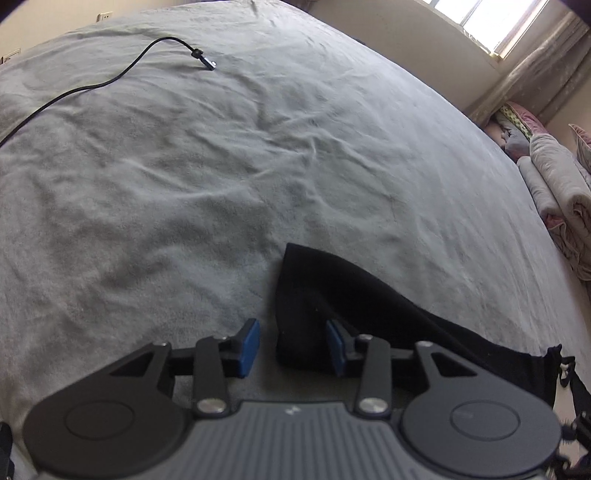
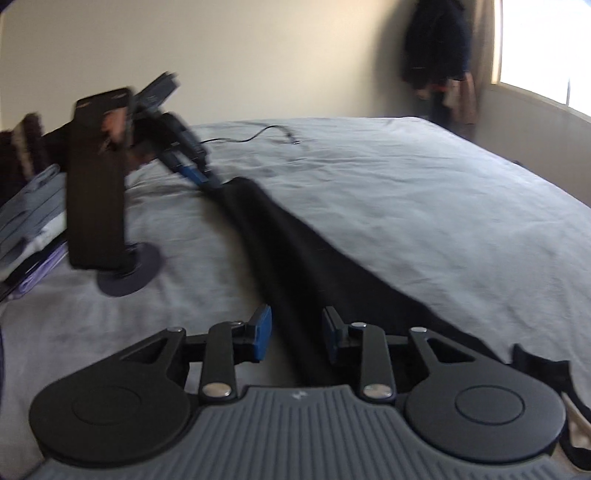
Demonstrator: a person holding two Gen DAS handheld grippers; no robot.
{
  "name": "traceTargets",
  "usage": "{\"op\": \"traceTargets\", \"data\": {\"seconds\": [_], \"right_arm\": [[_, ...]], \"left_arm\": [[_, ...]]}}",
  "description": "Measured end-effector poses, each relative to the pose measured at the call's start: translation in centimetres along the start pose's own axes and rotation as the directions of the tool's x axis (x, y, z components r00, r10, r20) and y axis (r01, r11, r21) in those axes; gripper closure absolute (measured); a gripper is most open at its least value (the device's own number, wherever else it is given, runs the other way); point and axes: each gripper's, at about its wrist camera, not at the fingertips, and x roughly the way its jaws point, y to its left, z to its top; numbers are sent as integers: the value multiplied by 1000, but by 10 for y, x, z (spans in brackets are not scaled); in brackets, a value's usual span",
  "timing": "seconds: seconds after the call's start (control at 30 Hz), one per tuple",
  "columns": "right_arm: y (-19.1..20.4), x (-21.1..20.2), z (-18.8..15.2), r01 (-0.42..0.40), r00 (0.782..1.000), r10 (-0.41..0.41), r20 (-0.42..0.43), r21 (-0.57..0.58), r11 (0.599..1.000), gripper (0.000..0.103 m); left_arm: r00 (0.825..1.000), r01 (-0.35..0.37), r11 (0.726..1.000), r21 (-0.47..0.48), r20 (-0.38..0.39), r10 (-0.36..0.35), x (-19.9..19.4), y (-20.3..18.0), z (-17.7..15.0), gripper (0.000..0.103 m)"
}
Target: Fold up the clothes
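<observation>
We note grey bedsheet (image 1: 221,166), wrinkled | cream wall (image 2: 258,55) behind | bright window (image 1: 491,18), pale curtain (image 1: 532,74) | folded bedding (image 1: 554,192) at bedside.

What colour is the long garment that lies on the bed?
The long soft cloth garment is plain black, without pattern; the right wrist view shows it best.

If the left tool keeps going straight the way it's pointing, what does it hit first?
Most likely the black garment: its folded end already lies between the open fingers of the left tool. Past that there is only the grey bedsheet. The depth is hard to judge.
</observation>
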Motion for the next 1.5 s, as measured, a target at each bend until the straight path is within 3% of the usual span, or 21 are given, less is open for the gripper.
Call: {"op": "traceTargets", "data": {"seconds": [0.03, 0.07, 0.13, 0.2, 0.23, 0.33, 0.47, 0.57, 0.67, 0.73, 0.77, 0.83, 0.87, 0.9, 1.03, 1.13, 1.27, 1.43, 1.5], "right_arm": [[5, 2, -2, -9, 1000, 9, -10, -19, 1000, 72], [9, 7, -2, -3, 1000, 2, -25, -41, 999, 72], [12, 18, -5, 10, 998, -15, -59, -74, 997, 73], [14, 31, -8, 45, 995, -56, -84, -124, 991, 87], [14, 36, -9, 68, 992, -82, -91, -147, 987, 100], [1, 33, -3, 83, 993, -90, -75, -89, 993, 100], [-21, 13, 7, -40, 999, 41, -20, 54, 998, 100], [-31, 9, 10, -122, 992, 125, -20, 110, 986, 100], [-32, 22, 4, -180, 977, 194, -90, 142, 973, 97], [-28, 33, -3, -180, 972, 197, -126, 137, 974, 93], [-26, 36, -5, -180, 972, 198, -128, 137, 974, 87], [-27, 34, -2, -193, 970, 213, -113, 166, 967, 80], [-29, 32, 1, -204, 970, 224, -93, 186, 961, 71], [-31, 29, 4, -212, 971, 229, -65, 197, 957, 70], [-32, 36, 18, -160, 986, 164, -9, 180, 971, 72], [-31, 62, 28, -137, 989, 144, -38, 158, 978, 92], [-28, 105, 40, -129, 987, 140, -75, 139, 982, 96], [-18, 159, 77, -153, 983, 164, -78, 133, 979, 95], [-15, 173, 93, -138, 984, 151, -91, 140, 981, 96]], "left_arm": [[1000, -7, 1000, -9, 6, 7, 1, 2, 0, 70], [1000, -15, 1000, -18, 12, 15, 2, 4, 0, 85], [1000, -17, 999, -43, 10, 18, 3, 10, 1, 95], [1000, 14, 998, -68, -1, -14, 0, 14, 3, 101], [1000, 21, 998, -58, 0, -21, -3, 14, 4, 101], [998, 58, 998, -25, 28, -57, -19, 11, 4, 102], [995, 79, 997, -18, 56, -78, -37, 17, 7, 101], [1000, 3, 998, 55, 7, -3, -33, 15, 5, 101], [996, -53, 988, 143, -66, 63, -17, 11, -1, 98], [995, -62, 988, 144, -64, 72, -16, 11, -1, 96], [996, -62, 990, 129, -50, 69, -18, 12, 1, 88], [998, -63, 993, 102, -14, 65, -24, 15, 2, 75], [998, -59, 994, 95, 4, 59, -27, 16, 3, 73], [998, -55, 994, 89, 22, 53, -29, 17, 4, 73], [998, -18, 998, 65, 61, 14, -26, 15, 6, 73], [993, 8, 998, 67, 115, -16, -33, 11, 8, 82], [984, 99, 992, 83, 143, -110, -35, 4, 8, 82], [996, 19, 990, 142, 80, -31, -13, -7, 4, 82], [994, -27, 991, 131, 105, 13, -15, -2, 4, 81]]}}
